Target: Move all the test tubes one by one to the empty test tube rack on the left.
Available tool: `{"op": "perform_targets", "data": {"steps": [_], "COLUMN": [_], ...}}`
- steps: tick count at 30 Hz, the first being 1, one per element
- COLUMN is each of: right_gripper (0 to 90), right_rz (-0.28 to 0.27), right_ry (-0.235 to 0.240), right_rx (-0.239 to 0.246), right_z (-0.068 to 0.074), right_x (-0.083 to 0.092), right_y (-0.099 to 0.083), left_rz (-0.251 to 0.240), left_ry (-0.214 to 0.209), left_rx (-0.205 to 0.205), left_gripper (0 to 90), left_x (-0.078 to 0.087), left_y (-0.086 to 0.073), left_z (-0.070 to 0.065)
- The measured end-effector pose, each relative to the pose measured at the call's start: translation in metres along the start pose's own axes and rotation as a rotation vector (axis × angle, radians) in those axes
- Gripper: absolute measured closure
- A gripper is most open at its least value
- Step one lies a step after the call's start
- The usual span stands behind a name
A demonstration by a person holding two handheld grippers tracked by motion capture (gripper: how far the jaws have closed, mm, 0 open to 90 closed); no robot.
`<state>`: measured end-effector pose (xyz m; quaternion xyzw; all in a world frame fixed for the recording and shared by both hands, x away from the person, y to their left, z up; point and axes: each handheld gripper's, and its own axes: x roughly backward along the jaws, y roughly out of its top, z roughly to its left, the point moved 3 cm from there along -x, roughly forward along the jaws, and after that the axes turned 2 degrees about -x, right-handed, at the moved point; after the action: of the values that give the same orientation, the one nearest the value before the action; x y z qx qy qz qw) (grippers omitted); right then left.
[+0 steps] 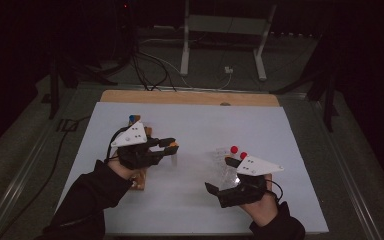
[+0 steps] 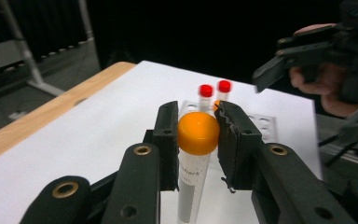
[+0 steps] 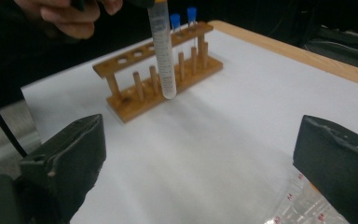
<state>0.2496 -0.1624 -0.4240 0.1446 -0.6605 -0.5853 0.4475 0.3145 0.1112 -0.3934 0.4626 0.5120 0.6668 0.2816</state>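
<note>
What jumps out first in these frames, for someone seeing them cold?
The orange-capped tube pinched upright between the left gripper jaws, held above the white table sheet in front of the wooden rack. Next, two red-capped tubes standing in a clear rack near the right gripper, whose jaws are spread wide with nothing between them. Two blue-capped tubes stand at the wooden rack's far end.

A dim room is showing grey floor [image 1: 25, 150], black cables [image 1: 145, 65] trailing upper left, white metal stand [image 1: 225, 30] sitting top centre.
</note>
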Motion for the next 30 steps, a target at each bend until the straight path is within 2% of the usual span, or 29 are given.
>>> {"op": "perform_targets", "data": {"steps": [7,16,27,30], "right_gripper": [0.0,0.0,0.0,0.0], "right_rz": [-0.002,-0.022,-0.026,-0.027], "right_ry": [0.007,0.012,0.019,0.022], "right_rx": [0.011,0.013,0.006,0.005], "right_z": [0.000,0.000,-0.002,-0.002], "right_x": [0.002,0.005,0.006,0.006], "right_y": [0.001,0.002,0.002,0.002], "left_rz": [-0.007,-0.013,-0.024,-0.026], "left_ry": [0.062,0.167,0.256,0.288], "left_rx": [0.017,0.043,0.065,0.083], "left_gripper": [71.7,71.7,71.8,71.7], "left_x": [0.017,0.039,0.059,0.065], "left_y": [0.000,-0.004,-0.005,-0.009], "left_z": [0.016,0.041,0.065,0.075]}}
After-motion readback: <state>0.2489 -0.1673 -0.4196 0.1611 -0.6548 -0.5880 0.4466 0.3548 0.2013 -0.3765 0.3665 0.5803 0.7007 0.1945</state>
